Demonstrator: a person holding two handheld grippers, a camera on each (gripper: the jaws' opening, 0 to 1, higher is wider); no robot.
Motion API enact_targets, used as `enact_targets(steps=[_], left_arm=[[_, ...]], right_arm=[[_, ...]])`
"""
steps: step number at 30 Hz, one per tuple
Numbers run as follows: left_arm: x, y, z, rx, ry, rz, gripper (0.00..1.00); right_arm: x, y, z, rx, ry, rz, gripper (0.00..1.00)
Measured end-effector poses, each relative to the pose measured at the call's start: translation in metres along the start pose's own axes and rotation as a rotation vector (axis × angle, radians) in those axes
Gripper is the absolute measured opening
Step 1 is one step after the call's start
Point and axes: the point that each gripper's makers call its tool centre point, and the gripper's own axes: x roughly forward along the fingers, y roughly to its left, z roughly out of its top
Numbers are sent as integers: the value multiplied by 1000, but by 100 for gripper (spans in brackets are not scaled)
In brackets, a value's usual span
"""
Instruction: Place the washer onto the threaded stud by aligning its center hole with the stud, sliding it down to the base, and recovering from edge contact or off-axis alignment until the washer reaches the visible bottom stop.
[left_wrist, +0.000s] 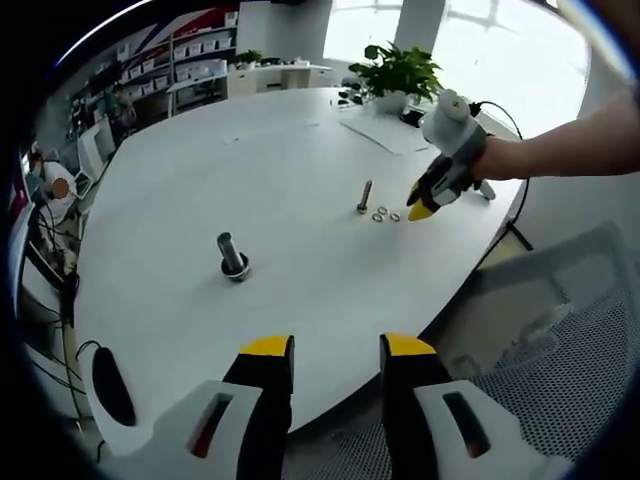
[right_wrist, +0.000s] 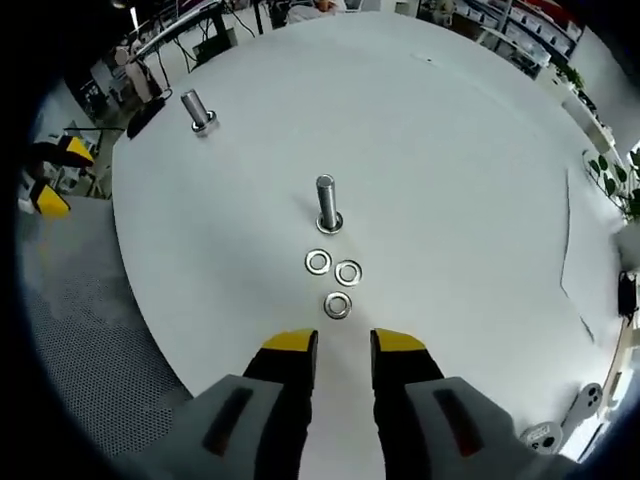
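A: Our right tongs (right_wrist: 335, 345) stand parted with a narrow gap and hold nothing, just short of the nearest washer (right_wrist: 337, 305).

B: And our left tongs (left_wrist: 337, 347) are parted too, empty, hanging off the edge of the white surface (left_wrist: 290, 190), well away from the work.

A: Three washers lie flat in a cluster; the other two (right_wrist: 318, 262) (right_wrist: 348, 272) sit just beyond the nearest. The threaded stud (right_wrist: 327, 205) stands upright just past them, bare all the way to its base.

B: So nothing is threaded on yet. We judge the step in hand is the pick.

A: To do it well, we'd take the nearest washer alone by its rim, leaving its centre hole free, and avoid nudging its neighbours.

B: Then we'd carry it level over the stud's top; if an edge catches, we'd lift and recentre.

A: A second stud (right_wrist: 197, 110) stands far off to the left.
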Motion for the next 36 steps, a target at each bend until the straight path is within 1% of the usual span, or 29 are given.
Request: enact_targets(steps=[7,11,19,22,26,28,30,31,33,36], left_arm=[[0,-1,-1,1,3,-1,32],[0,-1,-1,5,1,0,33],[0,0,-1,8,2,2,32],[1,0,-2,9,7,3,32],[1,-2,-3,18,11,0,32],[1,-2,-3,21,13,0,32],[0,-1,-2,26,10,4,32],[-1,-1,0,28,0,7,32],[-1,0,2,21,-9,6,32],[-1,0,0,26,0,10,32]], right_arm=[[3,7,-3,-8,13,11,25],[5,6,-5,-13,18,9,25],[7,9,-8,-19,10,16,26],[8,6,-3,-42,-8,6,25],[10,4,4,-25,-18,7,24],[10,5,5,-43,-20,2,24],[12,7,9,-61,-41,14,25],[12,8,11,-84,-54,24,25],[13,7,12,-116,-54,33,24],[14,7,14,-147,-64,43,22]])
